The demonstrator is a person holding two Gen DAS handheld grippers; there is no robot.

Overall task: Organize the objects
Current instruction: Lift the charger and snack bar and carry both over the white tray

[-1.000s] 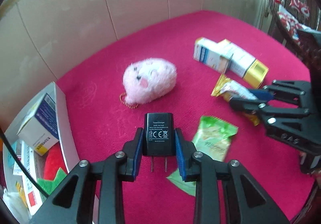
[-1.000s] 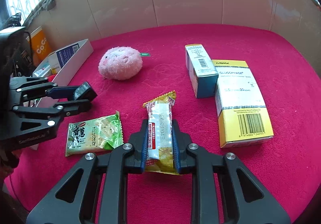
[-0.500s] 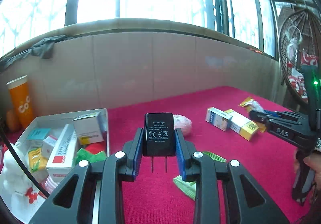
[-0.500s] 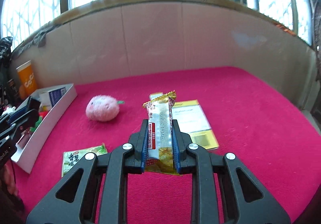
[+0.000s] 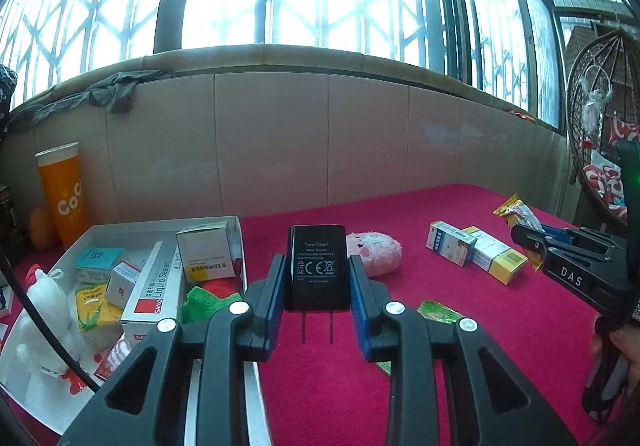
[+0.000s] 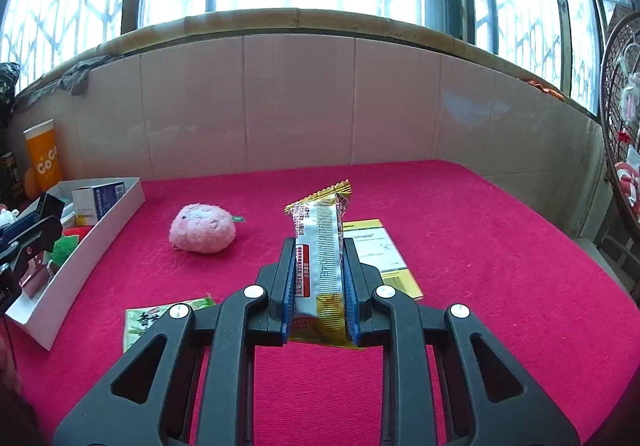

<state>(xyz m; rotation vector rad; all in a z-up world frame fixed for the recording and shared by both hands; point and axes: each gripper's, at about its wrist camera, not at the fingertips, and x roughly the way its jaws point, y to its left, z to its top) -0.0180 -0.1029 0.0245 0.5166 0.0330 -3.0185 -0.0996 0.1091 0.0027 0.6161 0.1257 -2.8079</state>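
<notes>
Your left hand-held gripper (image 5: pixel 318 278) clamps the black charger (image 5: pixel 317 266); your right hand-held gripper (image 6: pixel 319 278) pinches the snack bar (image 6: pixel 320 250). Both have lifted off the red bench (image 6: pixel 480 246) and levelled out, so delivery comes next. The white box (image 5: pixel 240 230) waits at nine o'clock. Left out: one pink plush toy (image 6: pixel 202 228), one green packet (image 6: pixel 140 322), two cartons (image 5: pixel 474 252).

Black charger (image 5: pixel 317 266) upright, prongs down – silver-gold snack bar (image 6: pixel 321 258) upright.

Black charger (image 5: pixel 317 266); pink plush (image 6: pixel 202 229); crimson cloth (image 6: pixel 460 246); wrapper (image 6: pixel 320 246) seemingly silver-gold.
</notes>
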